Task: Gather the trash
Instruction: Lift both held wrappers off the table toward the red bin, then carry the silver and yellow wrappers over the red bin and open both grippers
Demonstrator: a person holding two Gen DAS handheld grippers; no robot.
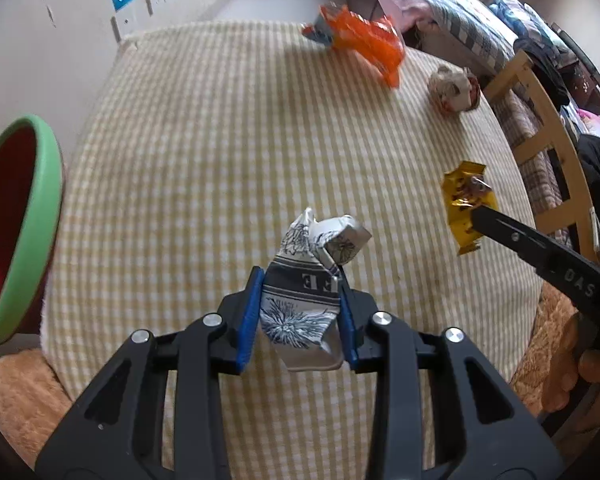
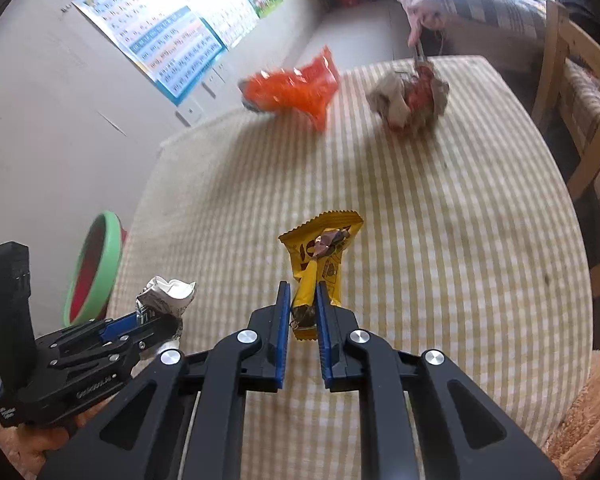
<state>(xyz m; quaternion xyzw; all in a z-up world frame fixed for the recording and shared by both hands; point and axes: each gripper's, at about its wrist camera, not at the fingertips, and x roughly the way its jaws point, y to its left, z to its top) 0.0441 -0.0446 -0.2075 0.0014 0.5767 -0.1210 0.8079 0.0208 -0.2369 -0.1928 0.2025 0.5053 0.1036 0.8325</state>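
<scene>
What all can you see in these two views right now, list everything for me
crumpled white wrapper: one, white with dark print, clamped in the left tool
yellow wrapper: one, yellow, clamped in the right tool
orange bag: one, orange, far side of the table
crumpled paper ball: one, whitish with red, far right of the table
bin: one, green rim, red inside, left of the table
checked tablecloth: one, yellow and white
wooden chair: one, right of the table
wall posters: blue-edged, on the wall
left tool: shut
right tool: shut

Yellow-checked cloth (image 1: 228,128), orange wrapper (image 1: 364,40), yellow wrapper (image 2: 320,256), green-rimmed red bin (image 1: 16,224).
</scene>
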